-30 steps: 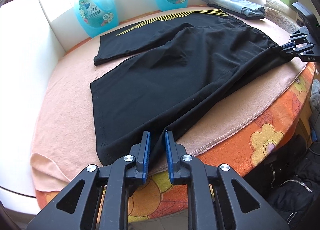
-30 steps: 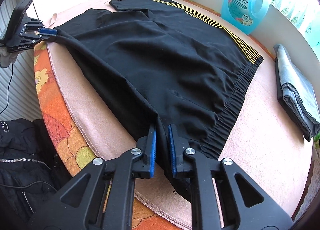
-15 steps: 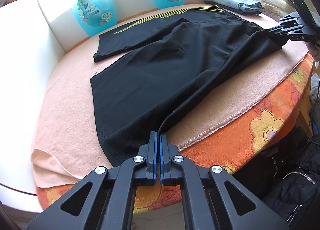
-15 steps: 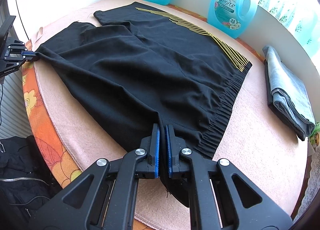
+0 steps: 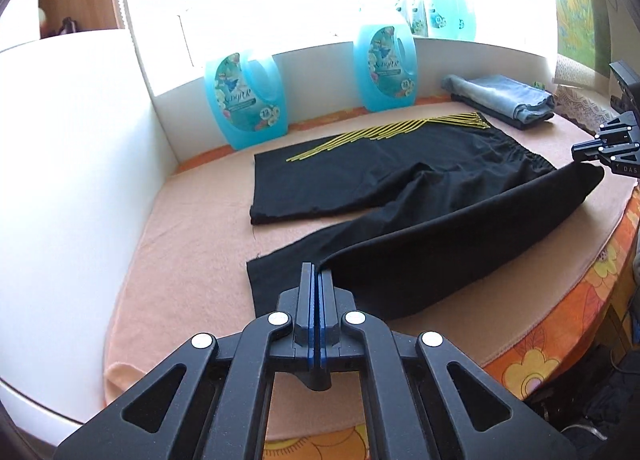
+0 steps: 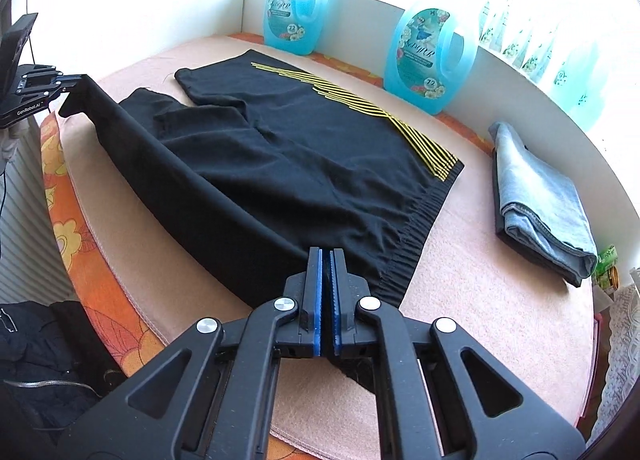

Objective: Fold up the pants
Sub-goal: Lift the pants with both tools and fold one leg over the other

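Observation:
Black pants (image 5: 400, 176) with yellow stripes lie spread on a peach towel (image 5: 192, 244); they also show in the right wrist view (image 6: 280, 164). My left gripper (image 5: 319, 274) is shut on the near leg's hem corner. My right gripper (image 6: 327, 260) is shut on the near waistband corner. Both hold the near edge lifted off the towel, stretched taut between them. The right gripper shows at the right of the left wrist view (image 5: 580, 152). The left gripper shows at the left of the right wrist view (image 6: 76, 78).
Two blue detergent bottles (image 5: 246, 100) (image 5: 386, 64) stand along the back wall. Folded jeans (image 6: 540, 200) lie on the towel to the right. An orange flowered cloth (image 6: 80, 252) covers the table edge. Dark clothing (image 6: 36, 344) lies below the edge.
Both grippers have closed on the pants' near edge and lifted it. The near edge now hangs taut above the towel and has moved toward the far leg.

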`<state>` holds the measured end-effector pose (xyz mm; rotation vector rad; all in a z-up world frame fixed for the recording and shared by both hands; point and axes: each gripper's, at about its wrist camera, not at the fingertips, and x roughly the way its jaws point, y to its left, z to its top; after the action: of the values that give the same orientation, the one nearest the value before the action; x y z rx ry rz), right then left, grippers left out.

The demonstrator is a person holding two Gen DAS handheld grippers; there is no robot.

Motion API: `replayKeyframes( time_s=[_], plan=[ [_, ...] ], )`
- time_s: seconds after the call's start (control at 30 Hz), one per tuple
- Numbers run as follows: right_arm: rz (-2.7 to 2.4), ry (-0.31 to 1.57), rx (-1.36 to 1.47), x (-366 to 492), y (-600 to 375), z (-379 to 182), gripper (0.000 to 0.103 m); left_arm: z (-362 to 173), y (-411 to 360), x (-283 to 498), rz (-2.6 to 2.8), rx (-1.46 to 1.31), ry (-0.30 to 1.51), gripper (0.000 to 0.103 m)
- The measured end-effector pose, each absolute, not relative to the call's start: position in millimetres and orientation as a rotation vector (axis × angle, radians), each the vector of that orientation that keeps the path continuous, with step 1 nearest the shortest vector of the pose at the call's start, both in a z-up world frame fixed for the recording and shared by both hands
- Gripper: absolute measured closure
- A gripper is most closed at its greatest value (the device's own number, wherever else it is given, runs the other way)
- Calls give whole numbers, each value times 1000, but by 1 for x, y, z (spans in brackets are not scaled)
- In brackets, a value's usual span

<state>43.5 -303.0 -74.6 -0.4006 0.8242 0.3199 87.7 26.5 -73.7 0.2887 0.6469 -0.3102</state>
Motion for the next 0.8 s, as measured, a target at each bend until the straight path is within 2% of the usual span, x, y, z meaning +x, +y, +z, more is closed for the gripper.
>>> replayKeyframes(
  time_s=[0.33, 0.4, 0.47, 0.53, 0.73, 0.77, 0.8],
  plan=[
    [510, 861, -420, 29, -297, -74, 99, -73, 17, 115, -328, 304, 638, 103],
    [551, 892, -439, 18, -293, -86, 89, -73, 19, 118, -322, 296, 637, 103],
    [574, 918, -465, 10, -288, -101, 55, -71, 19, 122, -325, 284, 636, 103],
    [574, 926, -494, 4, -286, -113, 49, -70, 18, 125, -328, 282, 636, 103],
    [465, 909, -663, -1, -284, -132, 49, -69, 13, 126, -332, 307, 632, 103],
    [435, 908, -684, 1, -286, -133, 57, -68, 14, 126, -330, 306, 630, 103],
    [420, 916, -680, 5, -289, -133, 70, -67, 15, 127, -330, 302, 630, 103]
  ],
)
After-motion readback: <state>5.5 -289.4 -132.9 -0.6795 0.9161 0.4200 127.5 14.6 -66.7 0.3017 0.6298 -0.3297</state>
